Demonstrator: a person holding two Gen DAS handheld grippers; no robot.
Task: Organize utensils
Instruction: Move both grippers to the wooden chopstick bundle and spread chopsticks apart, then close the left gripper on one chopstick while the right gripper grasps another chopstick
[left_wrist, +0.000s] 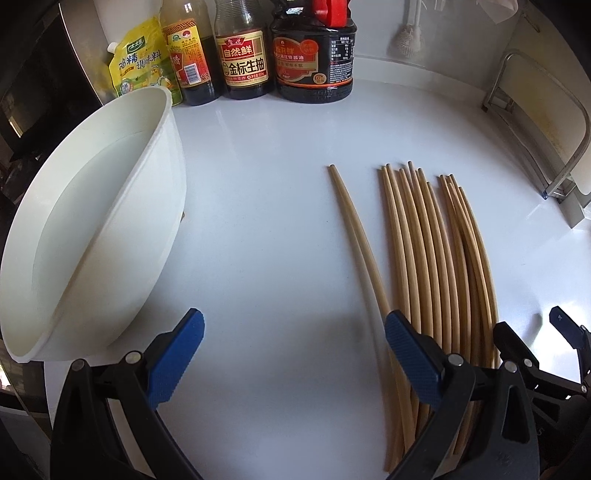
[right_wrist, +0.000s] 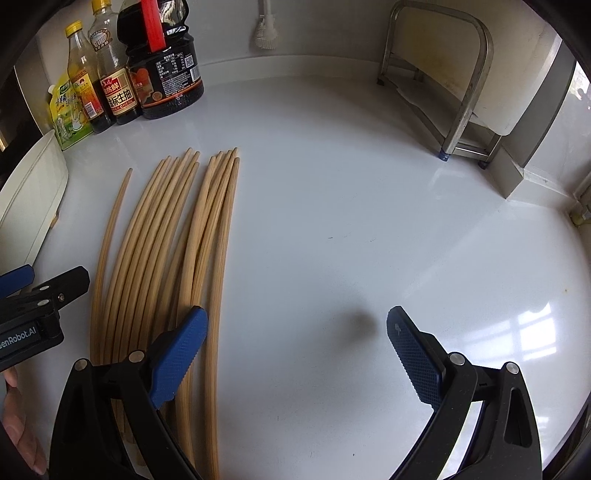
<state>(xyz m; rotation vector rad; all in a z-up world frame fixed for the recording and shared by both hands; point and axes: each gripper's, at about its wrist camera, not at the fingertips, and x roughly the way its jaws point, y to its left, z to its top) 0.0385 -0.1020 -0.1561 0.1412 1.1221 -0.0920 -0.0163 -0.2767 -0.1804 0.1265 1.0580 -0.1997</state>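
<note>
- Countertop (left_wrist: 266, 229), white and glossy, fills both views; only the right wrist view shows its bare right half with a window reflection, and only the left wrist view shows the inside of the white container.
- White container (left_wrist: 92, 221), lying tilted on its side at the counter's left edge with its opening toward the camera; the right wrist view catches just a sliver of its side (right_wrist: 33, 199).
- Metal rack (right_wrist: 443, 85) stands at the back right corner, seen whole from the right wrist and only in part from the left.
- Four condiment items line the back wall: a large dark soy jug (left_wrist: 314, 59) with a red cap, two smaller bottles and a yellow pouch (left_wrist: 140, 62).
- Chopsticks (left_wrist: 436, 251) lie flat on the counter, tips pointing toward the back wall, right of the container and well apart from it: one pair (left_wrist: 354, 229) set slightly to the left, and a loose bundle of roughly ten or more beside it, overlapping too much for an exact count.
- Left gripper (left_wrist: 293, 350) hovers low over the counter, jaws spread wide and empty, its right finger above the near ends of the chopsticks.
- Right gripper (right_wrist: 295, 354) likewise gapes with nothing held, its left finger over the bundle's right edge (right_wrist: 218, 258); a hand (right_wrist: 16, 424) shows at the lower left of that view.
</note>
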